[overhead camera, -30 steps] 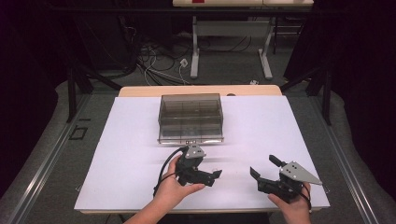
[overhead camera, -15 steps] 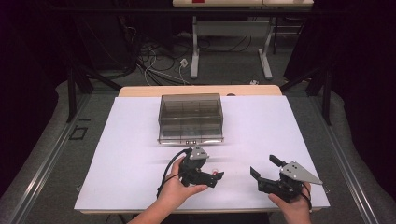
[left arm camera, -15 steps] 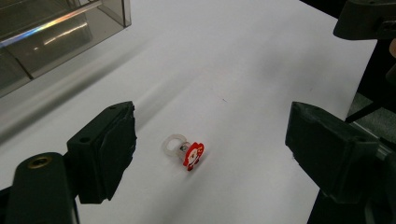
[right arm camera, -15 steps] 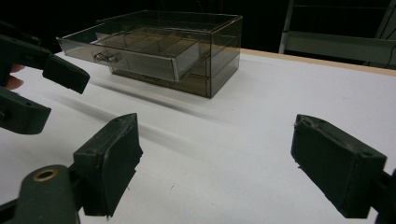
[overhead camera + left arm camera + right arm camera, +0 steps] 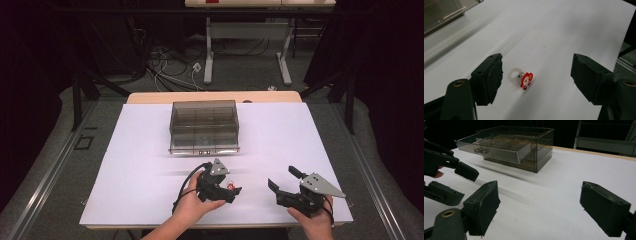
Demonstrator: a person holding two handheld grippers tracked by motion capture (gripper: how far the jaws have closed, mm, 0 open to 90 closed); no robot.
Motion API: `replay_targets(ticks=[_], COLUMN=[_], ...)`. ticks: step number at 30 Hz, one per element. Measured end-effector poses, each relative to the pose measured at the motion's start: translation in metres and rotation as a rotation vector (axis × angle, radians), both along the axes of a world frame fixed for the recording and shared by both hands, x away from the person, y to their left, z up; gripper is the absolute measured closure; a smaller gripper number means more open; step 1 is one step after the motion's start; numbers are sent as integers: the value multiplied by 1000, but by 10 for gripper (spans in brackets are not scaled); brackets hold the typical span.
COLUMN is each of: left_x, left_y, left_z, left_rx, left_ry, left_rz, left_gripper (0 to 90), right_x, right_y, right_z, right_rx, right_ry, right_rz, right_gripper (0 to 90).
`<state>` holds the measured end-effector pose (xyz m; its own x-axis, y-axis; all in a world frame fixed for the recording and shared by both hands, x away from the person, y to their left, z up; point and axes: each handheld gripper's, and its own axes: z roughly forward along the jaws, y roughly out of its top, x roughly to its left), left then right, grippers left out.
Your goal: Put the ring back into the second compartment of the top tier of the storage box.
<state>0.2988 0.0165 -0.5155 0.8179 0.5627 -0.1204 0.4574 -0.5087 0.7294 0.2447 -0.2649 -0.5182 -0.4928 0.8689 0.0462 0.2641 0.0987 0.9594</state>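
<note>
A small toy ring [image 5: 521, 78] lies on the white sheet of the bench [image 5: 140, 165], a clear loop with a red and white Santa figure fixed to it. In the high view it shows as a red speck [image 5: 231, 186] just at the tip of the left hand-held gripper [image 5: 227, 192], near the front middle of the bench.

In the left gripper view the ring rests between the two black jaws, closer to the left-hand one and just beside its pad, but touching neither. The jaws of the left hand-held gripper [image 5: 536, 75] have just been closing in, yet a wide gap remains and nothing is gripped; the ring lies free on the sheet.

The right hand-held gripper [image 5: 282, 185] sits off to the right near the front edge, held low over the bench, its jaws spread wide with nothing between them. In the right gripper view its jaws [image 5: 539, 205] frame bare white sheet.

Behind both, toward the middle of the bench, stands a smoky see-through drawer box [image 5: 204, 126]. In the right gripper view its upper drawer [image 5: 499, 148] is pulled partway out, with dividers inside.
</note>
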Motion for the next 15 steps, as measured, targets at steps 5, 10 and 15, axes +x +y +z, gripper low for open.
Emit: replay_targets(ticks=[5,10,15], left_x=[0,-1,0], left_y=[-4,-7,-12], left_z=[-5,-8,-12], left_rx=[33,53,80], left_ry=[-18,-9,-28], left_rz=[-11,-11,-24], left_gripper=[301,356,385], right_x=[0,0,0], right_y=[0,0,0], right_z=[0,0,0], right_rx=[3,4,3], right_ry=[4,3,5], right_rz=[1,3,3], right_gripper=[148,148,148])
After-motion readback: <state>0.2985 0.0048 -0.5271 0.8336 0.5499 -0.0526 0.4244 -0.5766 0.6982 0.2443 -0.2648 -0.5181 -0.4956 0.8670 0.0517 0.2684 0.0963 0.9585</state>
